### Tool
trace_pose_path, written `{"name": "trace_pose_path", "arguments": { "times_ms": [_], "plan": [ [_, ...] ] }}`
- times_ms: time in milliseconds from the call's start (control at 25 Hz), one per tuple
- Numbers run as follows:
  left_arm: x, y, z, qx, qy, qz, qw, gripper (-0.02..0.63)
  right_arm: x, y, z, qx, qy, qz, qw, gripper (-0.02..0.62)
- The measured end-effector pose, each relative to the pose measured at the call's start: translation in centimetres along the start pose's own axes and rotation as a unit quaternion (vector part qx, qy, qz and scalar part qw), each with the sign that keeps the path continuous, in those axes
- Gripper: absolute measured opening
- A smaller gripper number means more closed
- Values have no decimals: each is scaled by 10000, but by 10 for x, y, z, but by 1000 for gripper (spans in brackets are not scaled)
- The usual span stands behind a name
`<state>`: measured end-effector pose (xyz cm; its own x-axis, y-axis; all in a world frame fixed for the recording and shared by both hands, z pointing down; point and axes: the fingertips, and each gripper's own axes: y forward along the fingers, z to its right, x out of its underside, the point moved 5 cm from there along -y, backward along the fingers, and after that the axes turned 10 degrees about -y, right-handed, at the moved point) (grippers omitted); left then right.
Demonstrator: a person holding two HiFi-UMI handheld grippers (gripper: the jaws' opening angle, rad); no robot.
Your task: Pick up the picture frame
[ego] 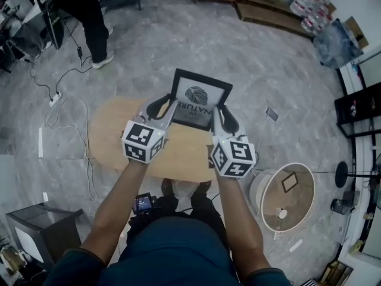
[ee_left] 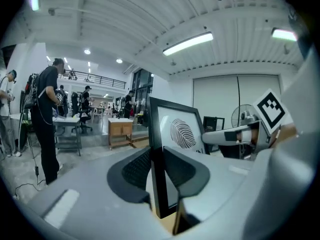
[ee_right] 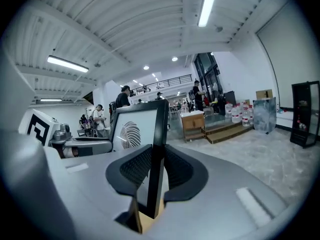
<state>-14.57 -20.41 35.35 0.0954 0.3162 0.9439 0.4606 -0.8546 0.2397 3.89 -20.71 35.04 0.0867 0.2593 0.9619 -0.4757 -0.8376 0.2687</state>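
Head view: the picture frame is held at picture centre, above the table. Left gripper view: the left gripper is clamped on one side rail. Right gripper view: the right gripper is clamped on the opposite rail. The frame is judged light, stiff and possibly fragile, so the rails are the right hold.

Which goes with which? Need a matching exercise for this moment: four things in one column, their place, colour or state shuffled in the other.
1. picture frame
2. left tool
3. oval table
4. round white bin

A. on the floor, lower right in the head view
B. shut on the frame's left side
C. black border, leaf print
D. light wood top

Pairs: 1-C, 2-B, 3-D, 4-A
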Motion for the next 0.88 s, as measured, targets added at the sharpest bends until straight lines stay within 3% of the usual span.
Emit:
{"name": "trace_pose_path", "arguments": {
  "times_ms": [440, 880],
  "plan": [
    [-92, -74, 35, 233, 505, 1108, 9923, 72, -102, -73, -40, -15, -667, 991, 9928, 83],
    [-117, -113, 53, 384, 693, 1456, 9862, 72, -130, -114, -64, 32, -958, 1349, 9862, 83]
  ]
}}
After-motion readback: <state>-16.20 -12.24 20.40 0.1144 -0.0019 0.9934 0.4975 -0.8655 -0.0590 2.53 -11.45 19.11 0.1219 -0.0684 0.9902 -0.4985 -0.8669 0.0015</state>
